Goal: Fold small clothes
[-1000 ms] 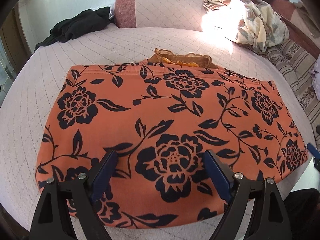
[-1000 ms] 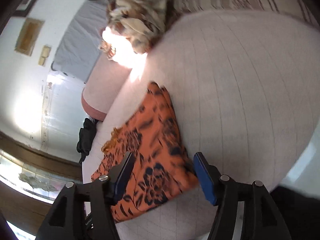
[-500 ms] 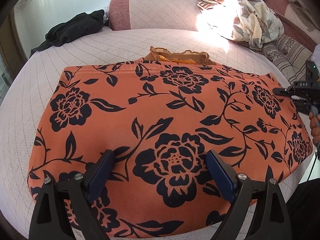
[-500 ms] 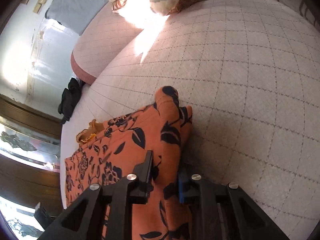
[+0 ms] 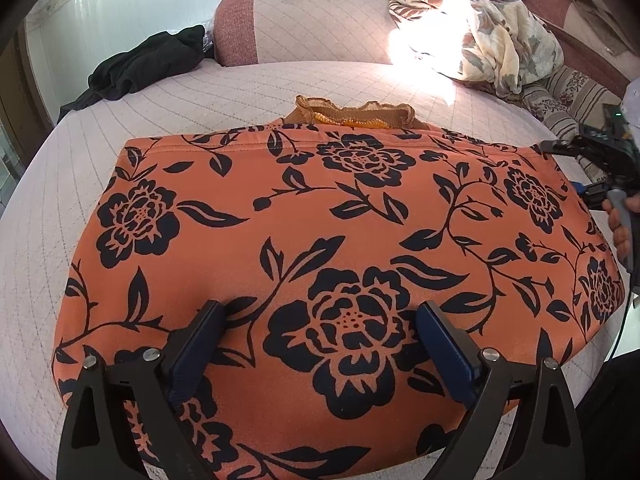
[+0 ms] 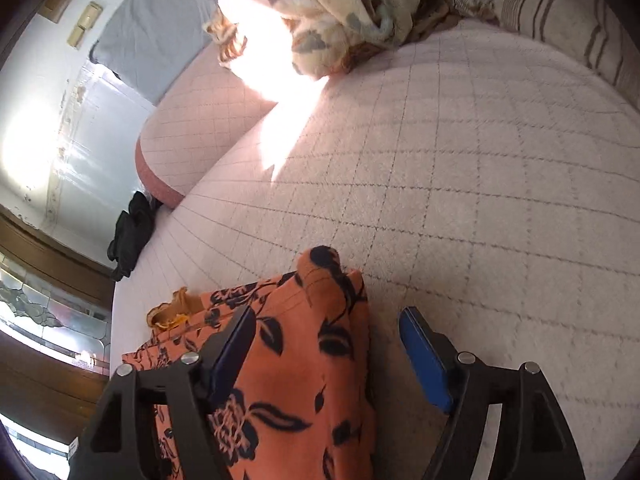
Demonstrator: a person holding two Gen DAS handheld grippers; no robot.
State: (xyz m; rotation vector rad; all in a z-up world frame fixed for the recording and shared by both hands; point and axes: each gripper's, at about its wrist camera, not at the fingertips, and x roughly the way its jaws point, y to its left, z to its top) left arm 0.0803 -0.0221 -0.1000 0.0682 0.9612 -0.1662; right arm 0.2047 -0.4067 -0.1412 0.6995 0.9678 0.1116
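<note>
An orange garment with black flowers (image 5: 320,208) lies spread flat on the quilted bed (image 5: 200,96). A ruffled orange trim (image 5: 352,114) shows at its far edge. My left gripper (image 5: 320,312) hovers over the garment's near edge, its jaws wide and still opening, with nothing pinched between them. In the right wrist view my right gripper (image 6: 326,316) is at the garment's right corner (image 6: 320,280). Its jaws are opening, and the folded edge lies between them, with the right pad off the cloth. A hand holds that right gripper (image 5: 592,168) at the left wrist view's right edge.
A black heap of clothes (image 5: 144,64) lies at the far left by a pink bolster (image 5: 288,24). A floral blanket (image 5: 492,40) and a striped cushion (image 5: 572,92) are at the far right. The bed's edge runs just below my left gripper.
My right gripper swung in to the garment's right corner, pinched it shut, and now has its jaws apart again with the corner lying on the bed. The left gripper stayed put.
</note>
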